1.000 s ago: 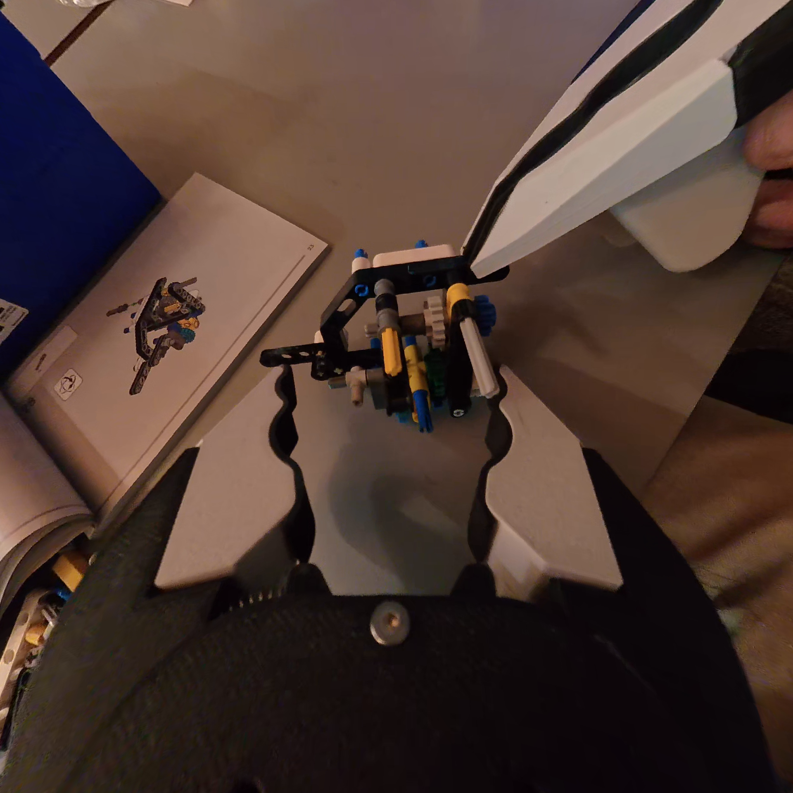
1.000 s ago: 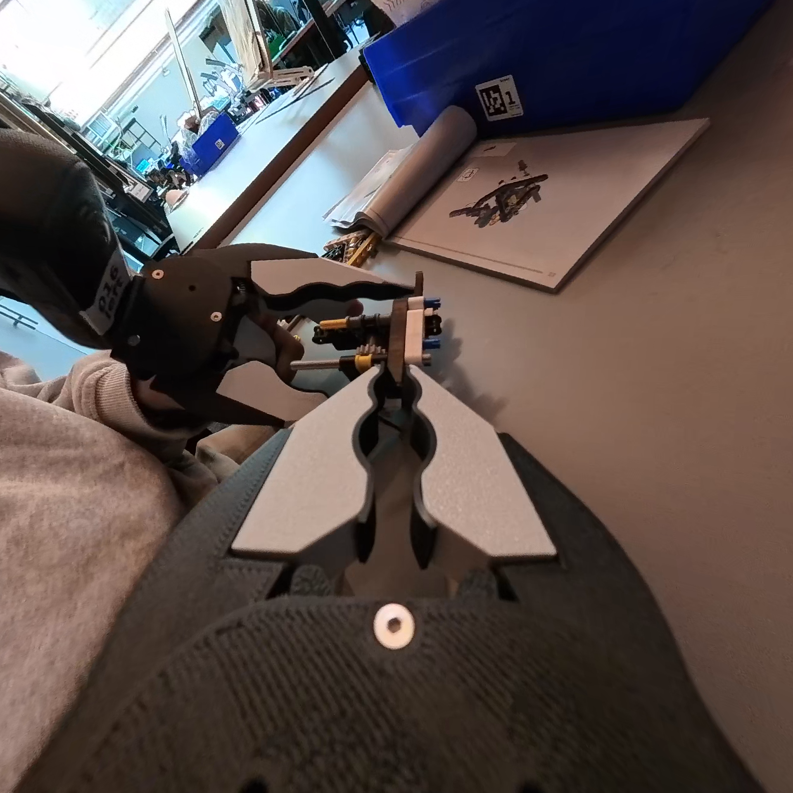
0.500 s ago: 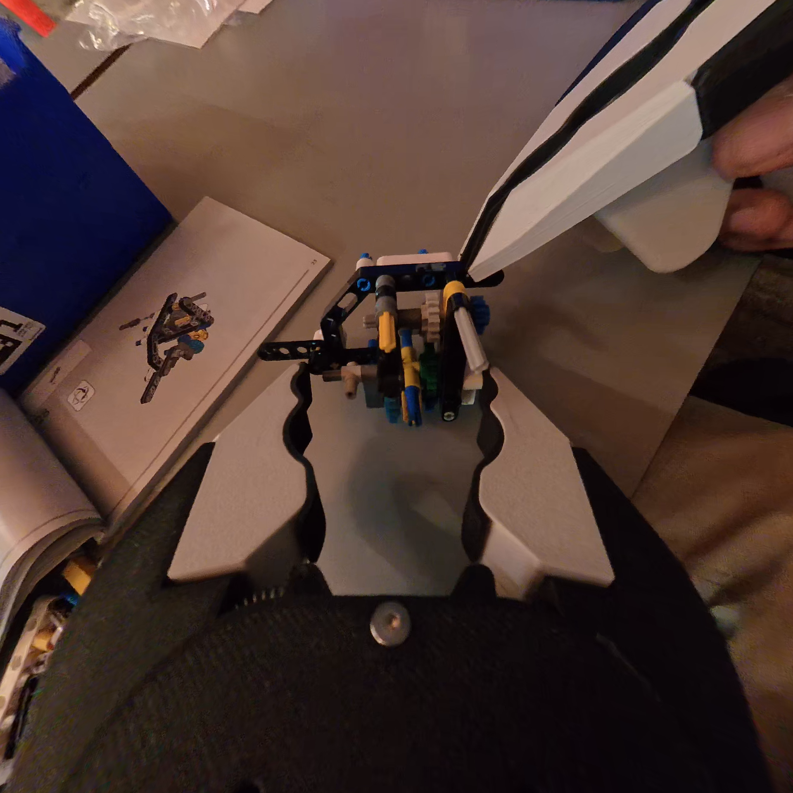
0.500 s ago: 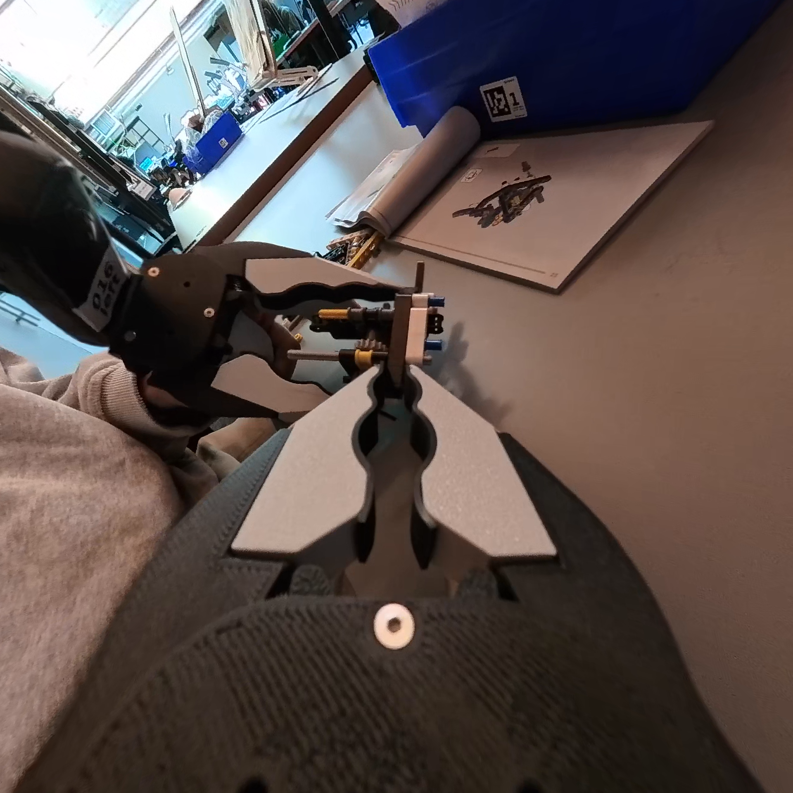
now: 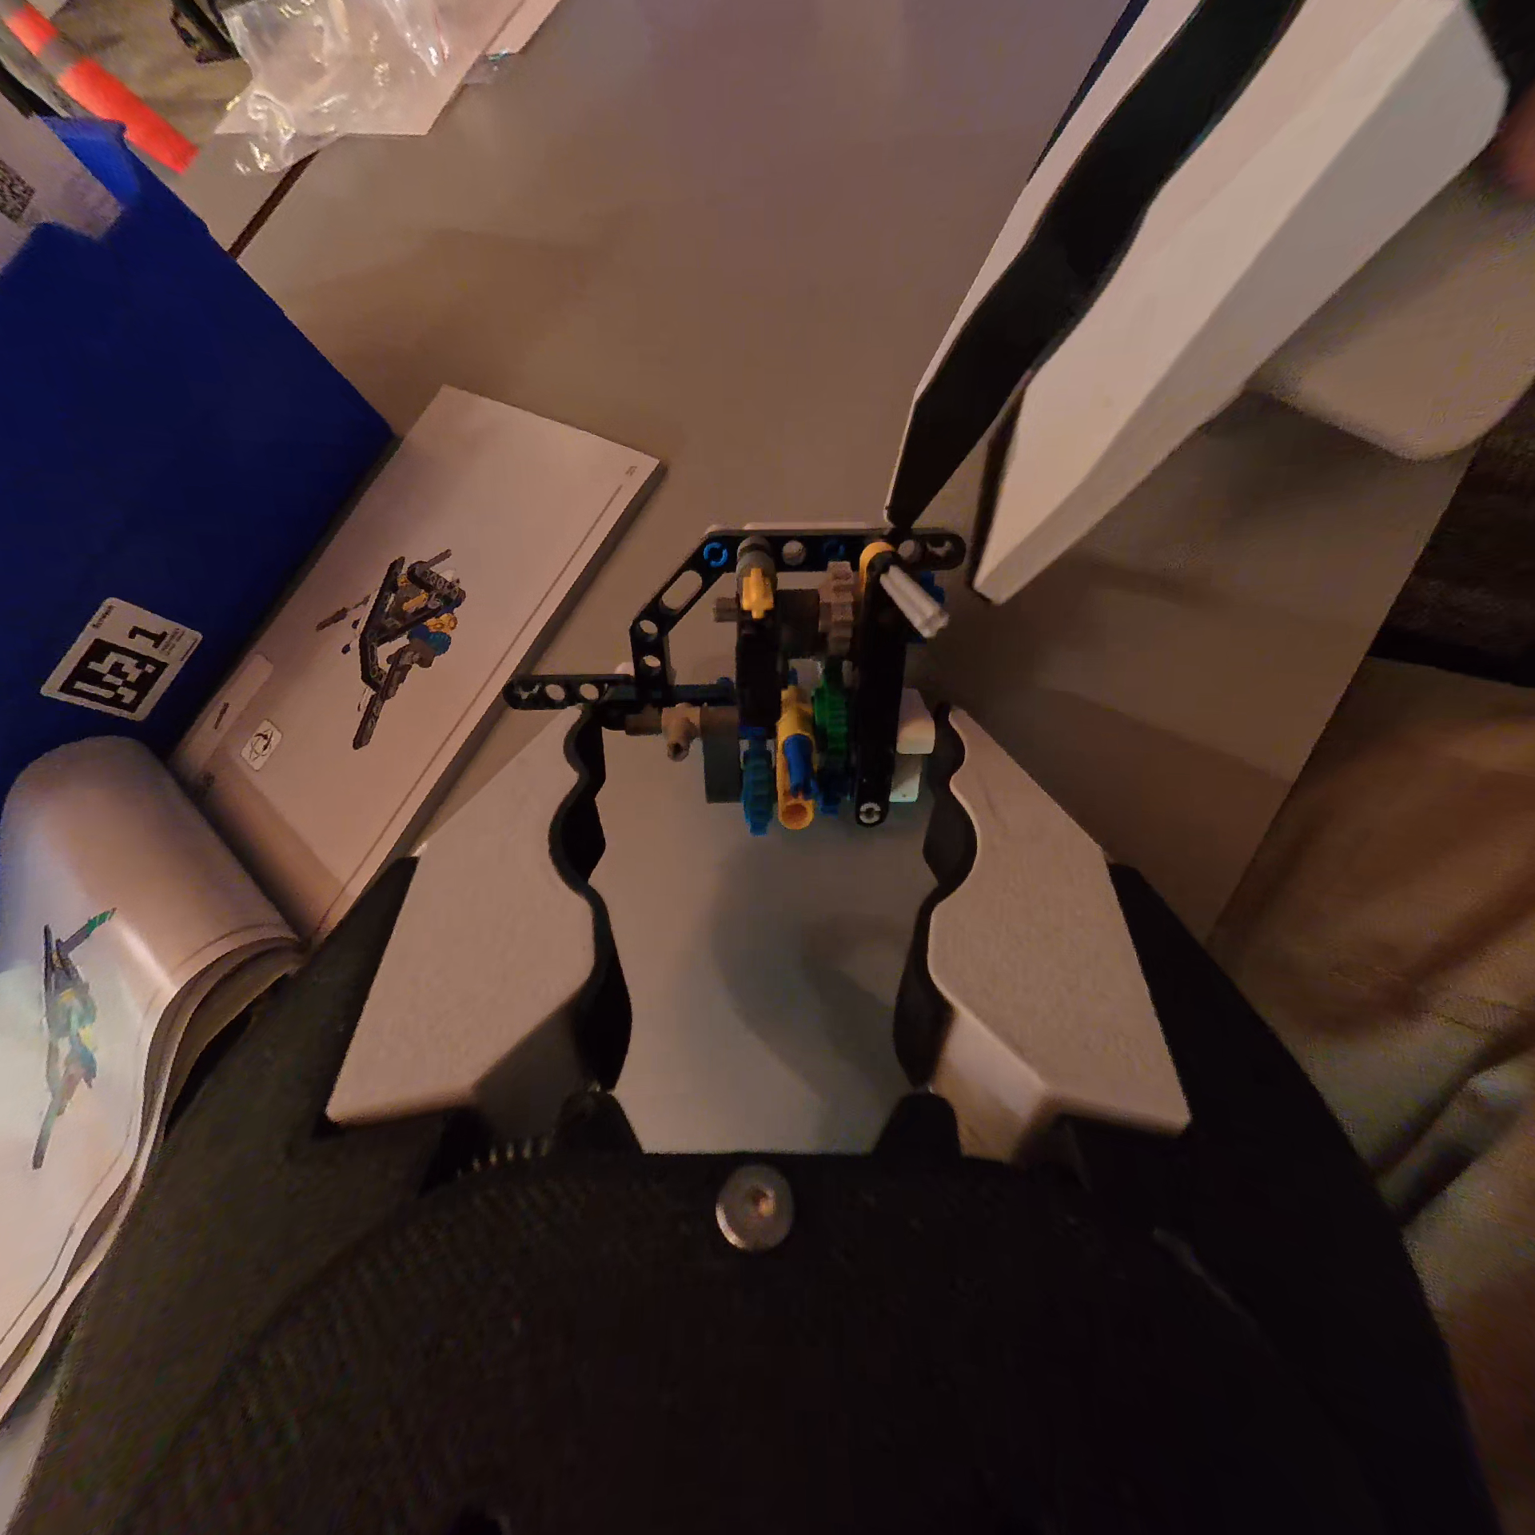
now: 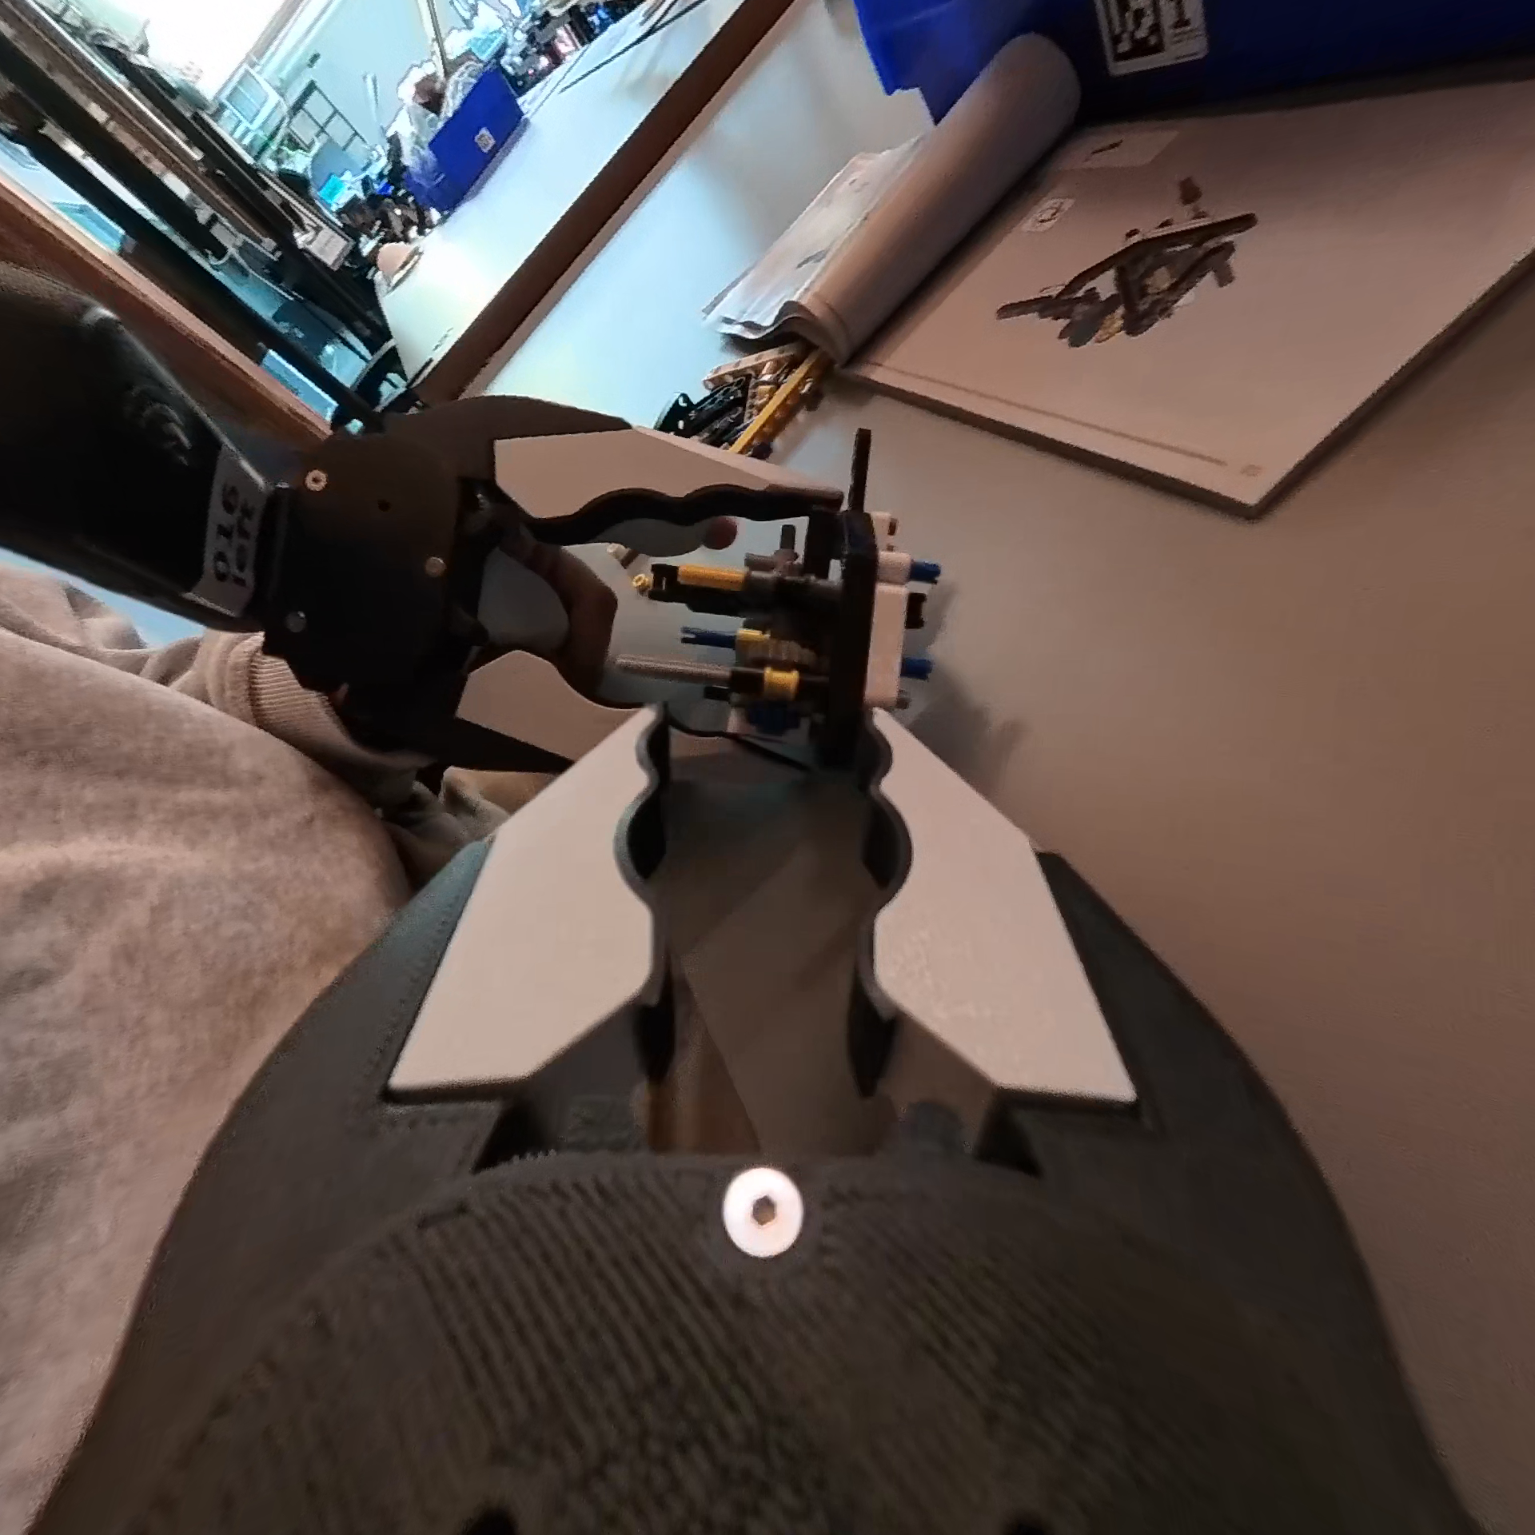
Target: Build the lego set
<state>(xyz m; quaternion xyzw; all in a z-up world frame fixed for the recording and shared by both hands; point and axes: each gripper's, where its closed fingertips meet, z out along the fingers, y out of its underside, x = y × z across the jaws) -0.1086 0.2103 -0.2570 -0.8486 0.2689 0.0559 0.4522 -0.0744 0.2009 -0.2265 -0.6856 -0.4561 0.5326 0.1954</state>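
Note:
The lego assembly is a black beam frame with yellow, blue, green and grey gears and axles and white blocks. It sits between the fingertips of my left gripper, which is shut on its sides and holds it above the table. My right gripper is open. Its tips stand on either side of the end of the assembly's black beam. In the left wrist view the right gripper comes in from the upper right, its jaws apart around that beam end. The left gripper's fingers reach the assembly from the left.
An open instruction booklet lies left of the assembly on the grey table, with a blue bin behind it. Loose parts lie by the booklet's fold. Plastic bags lie far left. A grey sleeve is at the near left. There is about 5 cm between the tips of the two grippers.
My right gripper was shut on the black beam and has now opened. My left gripper has narrowed onto the assembly's sides and holds it.

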